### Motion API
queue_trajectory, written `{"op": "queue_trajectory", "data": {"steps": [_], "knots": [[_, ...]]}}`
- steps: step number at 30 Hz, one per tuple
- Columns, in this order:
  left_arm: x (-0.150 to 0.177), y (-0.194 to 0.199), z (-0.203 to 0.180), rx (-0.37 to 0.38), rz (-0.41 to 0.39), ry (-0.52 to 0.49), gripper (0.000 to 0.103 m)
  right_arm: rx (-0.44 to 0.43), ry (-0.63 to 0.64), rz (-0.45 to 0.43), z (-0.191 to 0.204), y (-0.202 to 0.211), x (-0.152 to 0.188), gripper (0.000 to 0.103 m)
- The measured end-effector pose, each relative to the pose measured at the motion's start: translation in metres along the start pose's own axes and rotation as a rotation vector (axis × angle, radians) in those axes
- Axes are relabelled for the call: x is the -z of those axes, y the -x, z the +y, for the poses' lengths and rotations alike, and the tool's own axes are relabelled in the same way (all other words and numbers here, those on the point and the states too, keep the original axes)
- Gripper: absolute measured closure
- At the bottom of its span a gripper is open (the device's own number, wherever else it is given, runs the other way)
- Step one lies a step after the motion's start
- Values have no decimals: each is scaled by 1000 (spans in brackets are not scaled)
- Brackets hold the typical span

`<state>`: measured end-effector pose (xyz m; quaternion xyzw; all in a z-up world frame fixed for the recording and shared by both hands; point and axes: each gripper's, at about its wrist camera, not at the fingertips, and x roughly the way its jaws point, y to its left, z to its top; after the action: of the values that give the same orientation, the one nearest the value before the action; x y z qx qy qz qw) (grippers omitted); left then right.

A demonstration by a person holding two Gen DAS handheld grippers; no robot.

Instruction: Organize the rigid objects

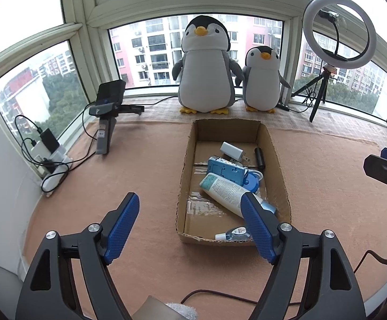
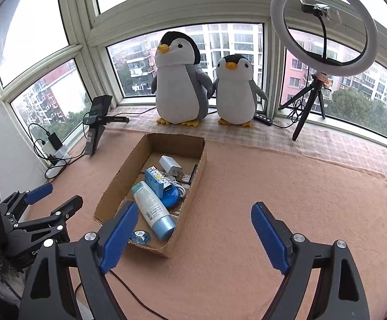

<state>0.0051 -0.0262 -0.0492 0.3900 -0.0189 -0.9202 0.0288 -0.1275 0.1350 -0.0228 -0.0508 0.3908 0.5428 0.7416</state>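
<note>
Soft grey daylight pours in through the bay windows along the far edge of the pink mat, so the upper panes blow out to flat white while the mat stays evenly lit with only faint, diffuse shadows. The ring light at the far right corner looks pale and throws no visible glare. Both fisheye views bend the window frames into curves and darken at the corners, and everything stays fairly sharp, with slight softness toward the rims.

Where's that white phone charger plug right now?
In both views the white charger plug lies inside the cardboard box, toward its far end, just beyond the blue case.
</note>
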Motion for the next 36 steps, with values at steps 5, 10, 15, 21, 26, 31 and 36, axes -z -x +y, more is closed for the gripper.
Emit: {"op": "queue_trajectory", "data": {"steps": [5, 10, 15, 21, 26, 31, 36], "knots": [[1, 4, -4, 3, -1, -9, 24, 17, -28, -16, -8, 8, 8, 19], [3, 8, -9, 11, -3, -19, 24, 17, -40, -17, -13, 10, 12, 18], [3, 8, -11, 14, 0, -23, 24, 17, -41, -15, -15, 9, 13, 18], [3, 8, -11, 14, 1, -22, 24, 17, -39, -11, -15, 6, 13, 18], [3, 8, -11, 15, 3, -23, 24, 20, -38, -9, -16, 5, 13, 17], [3, 8, -11, 15, 3, -22, 24, 20, -40, -5, -17, 3, 13, 17], [3, 8, -11, 15, 3, -22, 24, 19, -39, -2, -18, 2, 13, 17]]}}
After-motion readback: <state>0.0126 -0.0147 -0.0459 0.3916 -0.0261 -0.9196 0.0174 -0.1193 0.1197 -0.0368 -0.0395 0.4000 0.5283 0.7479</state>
